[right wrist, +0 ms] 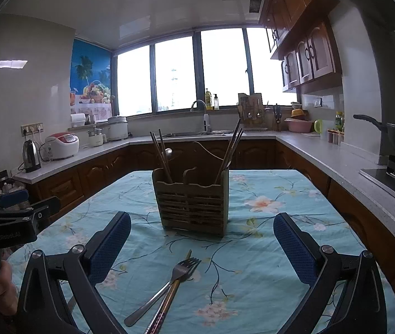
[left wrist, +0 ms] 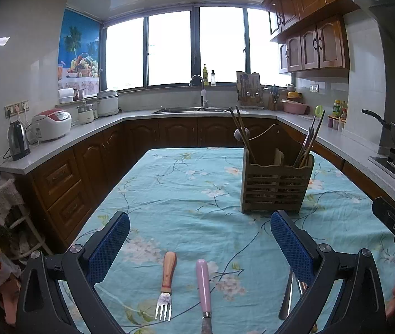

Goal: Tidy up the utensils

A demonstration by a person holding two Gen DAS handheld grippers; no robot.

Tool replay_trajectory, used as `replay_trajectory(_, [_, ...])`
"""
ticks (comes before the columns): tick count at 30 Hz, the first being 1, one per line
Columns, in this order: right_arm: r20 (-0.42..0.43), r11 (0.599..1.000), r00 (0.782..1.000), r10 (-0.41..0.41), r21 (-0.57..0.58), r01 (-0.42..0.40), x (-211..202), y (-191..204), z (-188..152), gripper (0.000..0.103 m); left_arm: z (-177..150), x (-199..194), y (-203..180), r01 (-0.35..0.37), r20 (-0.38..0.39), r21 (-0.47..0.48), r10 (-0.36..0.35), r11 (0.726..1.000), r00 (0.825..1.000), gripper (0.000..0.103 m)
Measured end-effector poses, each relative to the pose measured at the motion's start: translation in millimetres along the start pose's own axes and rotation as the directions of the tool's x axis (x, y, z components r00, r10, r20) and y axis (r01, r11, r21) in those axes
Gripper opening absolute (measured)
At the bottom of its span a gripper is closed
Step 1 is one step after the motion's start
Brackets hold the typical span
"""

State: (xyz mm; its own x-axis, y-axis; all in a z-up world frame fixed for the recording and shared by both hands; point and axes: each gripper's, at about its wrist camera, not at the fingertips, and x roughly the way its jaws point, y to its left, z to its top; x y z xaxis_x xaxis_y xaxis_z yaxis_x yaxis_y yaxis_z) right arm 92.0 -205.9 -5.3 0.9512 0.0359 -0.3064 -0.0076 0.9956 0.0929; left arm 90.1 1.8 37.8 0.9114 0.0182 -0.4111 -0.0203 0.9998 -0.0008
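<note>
Utensils loose on floral tablecloth: wooden-handled fork, pink-handled knife, steel fork. Slatted holder upright beyond. Left gripper, right gripper spread wide, holding nothing.

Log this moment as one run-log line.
left gripper: open, above wooden-handled fork, pink-handled knife | right gripper: open, above steel fork, chopsticks | caddy: partly filled

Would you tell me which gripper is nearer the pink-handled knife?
Left. The pink-handled knife lies between the left gripper's open fingers; the right gripper hovers over another fork.
</note>
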Motion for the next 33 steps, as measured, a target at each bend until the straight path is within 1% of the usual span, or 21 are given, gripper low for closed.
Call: replay_trajectory(33, [0.007,1.000,1.000,0.002,0.003,-0.002,-4.4,-2.0,1.7,0.103,-4.1,-1.4,-7.9,-0.015,0.018,0.011,0.015,1.000,1.000,0.102])
